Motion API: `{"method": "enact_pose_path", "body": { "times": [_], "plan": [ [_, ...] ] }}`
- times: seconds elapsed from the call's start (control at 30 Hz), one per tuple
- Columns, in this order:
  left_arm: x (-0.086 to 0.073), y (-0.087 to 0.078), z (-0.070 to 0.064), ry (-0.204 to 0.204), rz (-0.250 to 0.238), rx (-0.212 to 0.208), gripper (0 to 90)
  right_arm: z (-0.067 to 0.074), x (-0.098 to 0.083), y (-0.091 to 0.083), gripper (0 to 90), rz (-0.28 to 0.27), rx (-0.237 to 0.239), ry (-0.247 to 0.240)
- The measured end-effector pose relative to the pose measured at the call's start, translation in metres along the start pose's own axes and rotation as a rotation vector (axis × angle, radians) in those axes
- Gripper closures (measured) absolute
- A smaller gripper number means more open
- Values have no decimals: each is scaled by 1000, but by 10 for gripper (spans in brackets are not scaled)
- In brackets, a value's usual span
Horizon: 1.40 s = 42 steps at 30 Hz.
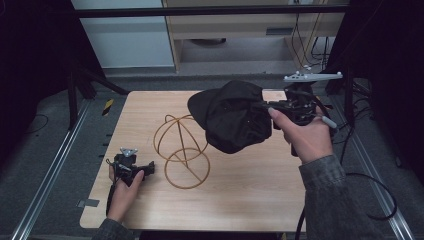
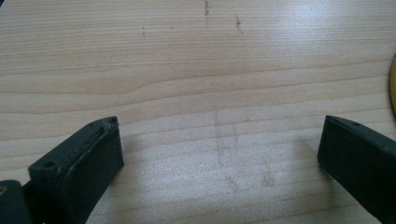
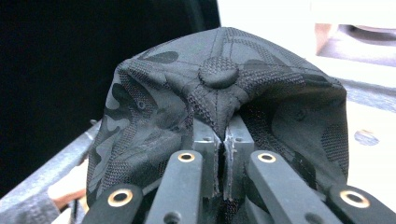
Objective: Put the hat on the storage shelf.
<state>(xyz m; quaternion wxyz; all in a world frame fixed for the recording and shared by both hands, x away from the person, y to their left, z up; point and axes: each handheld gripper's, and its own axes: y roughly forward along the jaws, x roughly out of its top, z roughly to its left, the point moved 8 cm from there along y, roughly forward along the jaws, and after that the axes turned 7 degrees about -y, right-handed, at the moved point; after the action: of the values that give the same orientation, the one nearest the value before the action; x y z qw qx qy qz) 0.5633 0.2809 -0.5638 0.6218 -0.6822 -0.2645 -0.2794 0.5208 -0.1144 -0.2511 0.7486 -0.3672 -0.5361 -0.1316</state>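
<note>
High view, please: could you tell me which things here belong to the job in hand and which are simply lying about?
In the job:
- black cap, pinched in the shut right hand-held gripper, lifted off the table
- gold wire stand, close beside the cap

Lying about:
- left hand-held gripper, jaws open, nothing between them
- cables on the floor behind

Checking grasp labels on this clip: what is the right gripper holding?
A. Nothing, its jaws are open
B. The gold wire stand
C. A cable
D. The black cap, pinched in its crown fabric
D: in the right gripper view the right gripper has its jaws closed on a fold of the black cap just below the top button, and the high view shows the cap hanging above the table.
</note>
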Motion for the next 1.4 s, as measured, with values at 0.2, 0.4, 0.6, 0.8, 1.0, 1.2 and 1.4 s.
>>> {"method": "enact_pose_path", "body": {
  "times": [0.2,0.4,0.6,0.8,1.0,1.2,1.4],
  "plan": [
    [0,0,0,0,2,0,0,20,14,15,863,-4,41,-20],
    [0,0,0,-4,-2,0,0,39,25,30,864,2,76,-47],
    [0,0,0,-3,0,0,0,51,28,39,864,6,104,-57],
    [0,0,0,-2,0,1,0,61,30,47,863,12,118,-75],
    [0,0,0,-2,0,1,0,68,30,50,862,15,130,-84],
    [0,0,0,-2,0,1,0,72,30,55,862,20,131,-94],
    [0,0,0,-2,0,1,0,75,31,61,861,27,136,-97]
  ]
}}
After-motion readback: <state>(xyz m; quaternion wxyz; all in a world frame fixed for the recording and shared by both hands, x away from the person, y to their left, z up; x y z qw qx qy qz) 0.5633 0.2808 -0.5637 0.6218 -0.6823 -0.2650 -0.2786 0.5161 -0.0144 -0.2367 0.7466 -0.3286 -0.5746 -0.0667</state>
